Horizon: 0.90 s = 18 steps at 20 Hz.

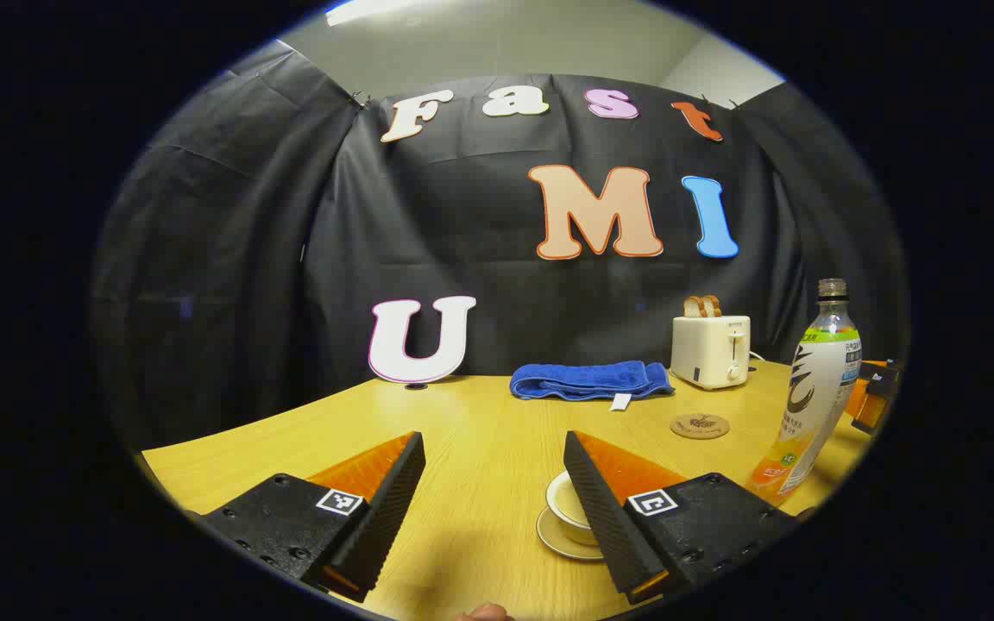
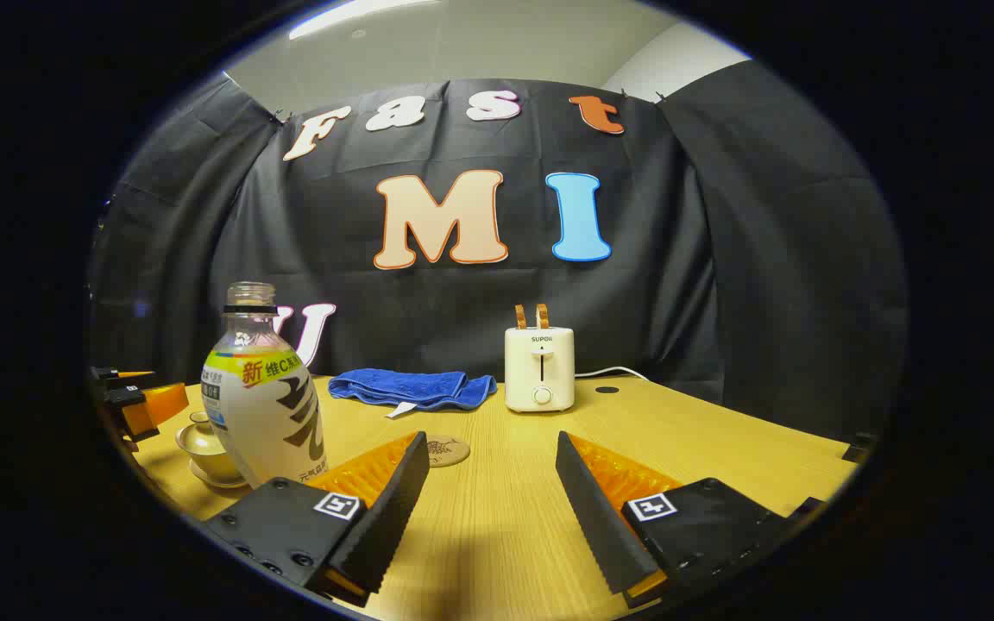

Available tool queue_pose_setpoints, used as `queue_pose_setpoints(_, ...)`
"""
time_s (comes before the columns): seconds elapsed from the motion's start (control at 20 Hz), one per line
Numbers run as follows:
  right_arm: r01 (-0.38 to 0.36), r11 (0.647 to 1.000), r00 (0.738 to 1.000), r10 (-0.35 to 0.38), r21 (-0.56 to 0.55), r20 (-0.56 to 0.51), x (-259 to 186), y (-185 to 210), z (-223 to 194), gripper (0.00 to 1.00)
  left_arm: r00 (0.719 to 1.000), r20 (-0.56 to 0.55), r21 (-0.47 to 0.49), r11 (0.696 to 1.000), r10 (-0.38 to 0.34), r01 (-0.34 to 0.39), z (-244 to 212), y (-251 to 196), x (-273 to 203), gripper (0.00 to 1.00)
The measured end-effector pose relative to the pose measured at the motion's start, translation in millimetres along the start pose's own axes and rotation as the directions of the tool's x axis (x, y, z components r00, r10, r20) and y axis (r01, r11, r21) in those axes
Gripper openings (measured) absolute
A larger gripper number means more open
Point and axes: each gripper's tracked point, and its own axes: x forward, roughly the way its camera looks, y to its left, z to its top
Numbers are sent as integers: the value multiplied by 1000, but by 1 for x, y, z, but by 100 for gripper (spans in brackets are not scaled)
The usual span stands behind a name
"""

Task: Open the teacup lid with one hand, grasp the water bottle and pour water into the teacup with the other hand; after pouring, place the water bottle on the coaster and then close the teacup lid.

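Note:
In the left gripper view, my left gripper (image 1: 493,444) stands open just above the table. The pale teacup (image 1: 559,507) on its saucer sits low beside its right finger, half hidden by it. The water bottle (image 1: 814,388), uncapped and with a white and green label, stands upright at the right. A round coaster (image 1: 700,426) lies behind the cup. In the right gripper view, my right gripper (image 2: 490,442) is open and holds nothing. The bottle (image 2: 264,405) stands left of its left finger. The lidded teacup (image 2: 204,442) is behind the bottle. The coaster (image 2: 449,450) peeks past the left fingertip.
A folded blue towel (image 1: 592,379) and a cream toaster (image 1: 711,351) with toast in it stand at the back of the wooden table (image 1: 480,414). The same towel (image 2: 411,386) and toaster (image 2: 538,369) appear in the right gripper view, with a white cord behind.

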Motion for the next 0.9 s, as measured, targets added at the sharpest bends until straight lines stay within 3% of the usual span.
queue_pose_setpoints(0.9, -9, 1000, 1000, 9, 1, 0, 1, 2, 0, 94, 1000, -1, 0, 1000, 11, -11, 0, 1, 0, 95)
